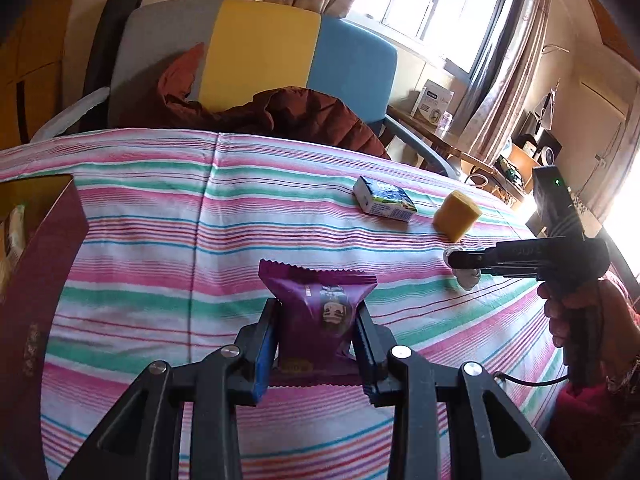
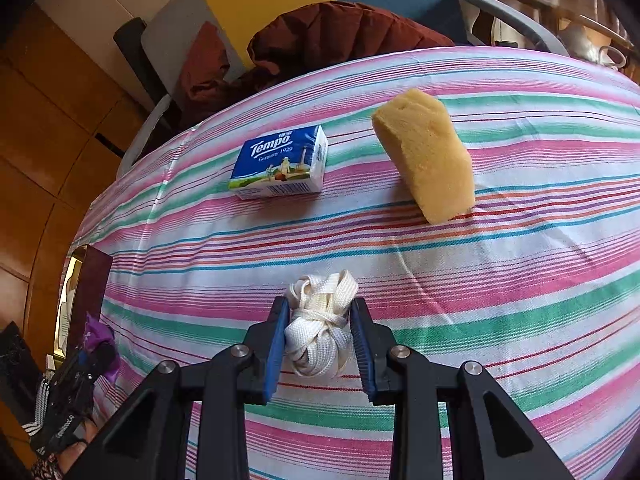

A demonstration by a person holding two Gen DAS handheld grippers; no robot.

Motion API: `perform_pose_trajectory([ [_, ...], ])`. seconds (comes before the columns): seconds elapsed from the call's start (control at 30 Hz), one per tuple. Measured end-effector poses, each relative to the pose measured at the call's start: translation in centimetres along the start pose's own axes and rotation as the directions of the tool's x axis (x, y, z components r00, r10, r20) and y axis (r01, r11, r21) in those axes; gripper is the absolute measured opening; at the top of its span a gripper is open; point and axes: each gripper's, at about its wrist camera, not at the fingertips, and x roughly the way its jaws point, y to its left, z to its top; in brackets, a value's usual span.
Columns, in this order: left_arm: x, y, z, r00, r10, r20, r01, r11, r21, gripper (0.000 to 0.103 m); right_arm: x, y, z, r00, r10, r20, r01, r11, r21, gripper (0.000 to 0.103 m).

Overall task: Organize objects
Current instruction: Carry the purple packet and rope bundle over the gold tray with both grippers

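Observation:
My left gripper (image 1: 316, 316) is shut on a purple snack packet (image 1: 320, 316), held just above the striped tablecloth (image 1: 160, 240). My right gripper (image 2: 320, 324) is shut on a bundle of white lace (image 2: 320, 328) at the cloth. It shows in the left wrist view (image 1: 464, 262) at the right. A blue Tempo tissue pack (image 2: 280, 164) and a yellow sponge (image 2: 428, 152) lie further back on the cloth; both also show in the left wrist view, the pack (image 1: 384, 198) and the sponge (image 1: 456, 210).
A chair with grey, yellow and blue panels (image 1: 260, 48) stands behind the table with a dark red jacket (image 1: 304, 116) on it. A dark red box (image 1: 36, 280) sits at the table's left edge. A side table with clutter (image 1: 440, 120) stands by the window.

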Motion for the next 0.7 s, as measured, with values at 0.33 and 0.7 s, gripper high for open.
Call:
perform_pose_trajectory([
  [0.33,-6.2,4.1,-0.9,0.998,0.019,0.056,-0.015,0.997,-0.069,0.035,0.6,1.2,-0.4,1.0,-0.017,-0.009,0.016,0.998,-0.059,0.032],
  [0.7,-12.7,10.5,-1.3,0.987,0.112,0.118,-0.091,0.981,-0.17,0.035,0.1,2.6,-0.5,1.0,0.001,0.03,0.003,0.992,-0.123,0.032],
])
